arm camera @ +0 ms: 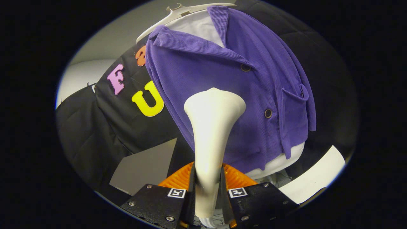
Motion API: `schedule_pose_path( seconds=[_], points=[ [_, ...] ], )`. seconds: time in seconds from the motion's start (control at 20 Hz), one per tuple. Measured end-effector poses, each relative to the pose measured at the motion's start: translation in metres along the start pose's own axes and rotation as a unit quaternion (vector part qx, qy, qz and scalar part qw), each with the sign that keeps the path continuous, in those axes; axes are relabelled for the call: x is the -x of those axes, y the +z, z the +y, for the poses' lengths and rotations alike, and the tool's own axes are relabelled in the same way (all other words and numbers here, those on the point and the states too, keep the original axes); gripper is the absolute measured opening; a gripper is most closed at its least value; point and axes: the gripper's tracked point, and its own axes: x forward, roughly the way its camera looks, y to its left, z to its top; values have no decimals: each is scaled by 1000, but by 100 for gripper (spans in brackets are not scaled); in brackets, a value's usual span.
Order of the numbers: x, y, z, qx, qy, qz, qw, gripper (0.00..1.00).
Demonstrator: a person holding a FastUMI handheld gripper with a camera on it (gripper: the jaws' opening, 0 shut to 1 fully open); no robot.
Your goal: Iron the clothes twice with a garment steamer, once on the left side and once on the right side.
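A purple corduroy jacket [222,79] hangs over a white shirt [198,27] on a white hanger [178,11], with dark buttons and a chest pocket. My gripper [207,187] is shut on the handle of a cream garment steamer [211,127], both fingers pressing its narrow neck. The steamer's wide head points at the jacket's front, close to the lower middle of the cloth beside the button row. Whether the head touches the fabric I cannot tell.
The black booth cloth [105,127] hangs behind and to the left of the jacket. A grey panel [146,165] stands low on the left. An orange ribbed object [237,178] lies just beyond the fingers. A white surface edge [314,178] runs low on the right.
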Motion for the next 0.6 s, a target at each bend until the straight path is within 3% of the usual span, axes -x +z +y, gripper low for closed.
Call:
schedule_pose_path(
  seconds=[0.6],
  points=[
    [-21, -106, -49, -14, -44, 87, 995, 35]
  ],
)
